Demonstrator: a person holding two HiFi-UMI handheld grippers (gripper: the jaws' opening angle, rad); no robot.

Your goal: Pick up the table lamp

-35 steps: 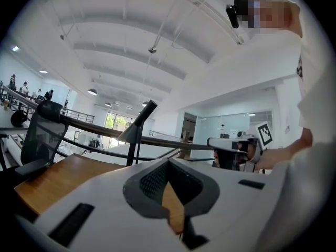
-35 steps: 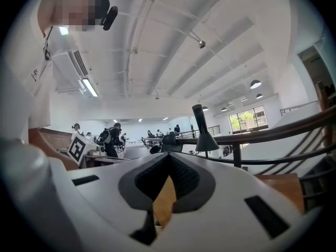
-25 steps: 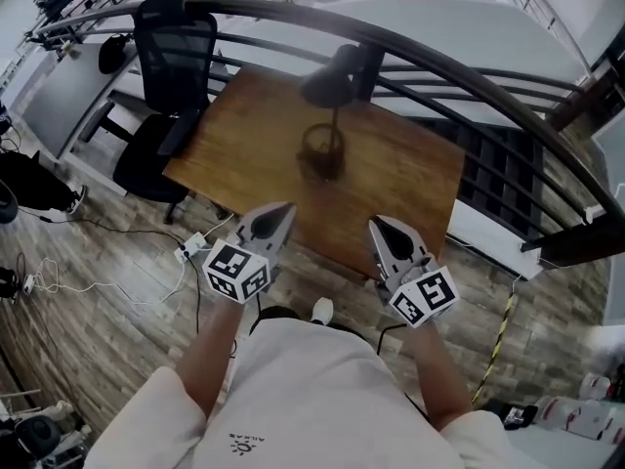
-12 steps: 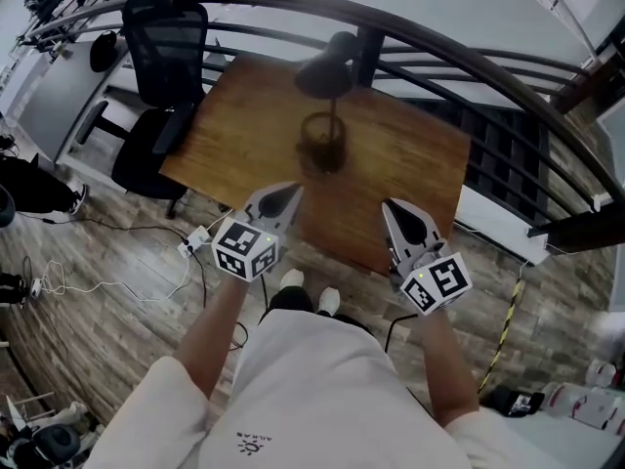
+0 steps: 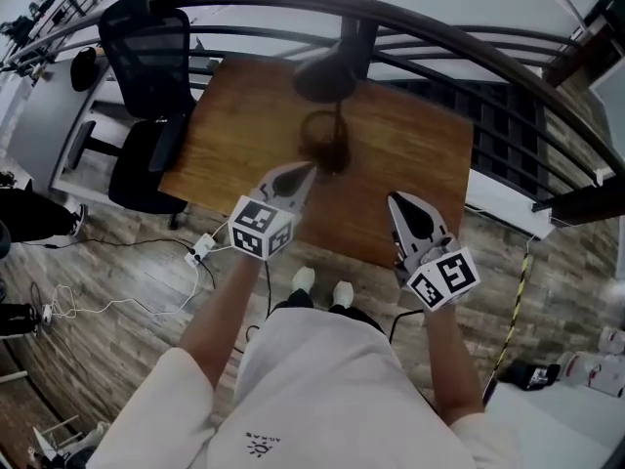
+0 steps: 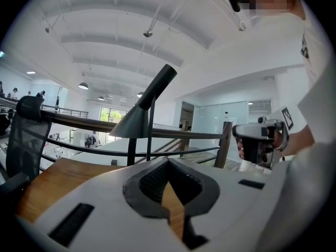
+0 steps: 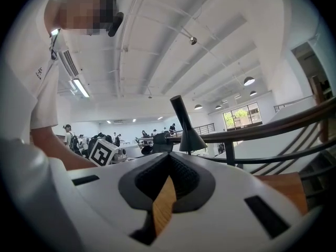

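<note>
A dark table lamp with a cone shade (image 5: 327, 74) and a round base (image 5: 324, 147) stands at the far middle of the wooden table (image 5: 420, 164). In the left gripper view the lamp (image 6: 137, 121) rises just ahead, left of centre. The right gripper view has the lamp (image 7: 189, 135) ahead too. My left gripper (image 5: 301, 172) is shut and empty, its tips over the table just short of the base. Also shut and empty, my right gripper (image 5: 400, 201) hangs near the table's front edge, further right.
A black office chair (image 5: 146, 76) stands left of the table. A dark curved railing (image 5: 469, 37) runs behind the table and close behind the lamp. Cables and a power strip (image 5: 200, 250) lie on the wood floor at the left.
Both grippers have moved forward toward the table. The left one went further, from the front edge to just short of the lamp's base. Both stayed shut.
</note>
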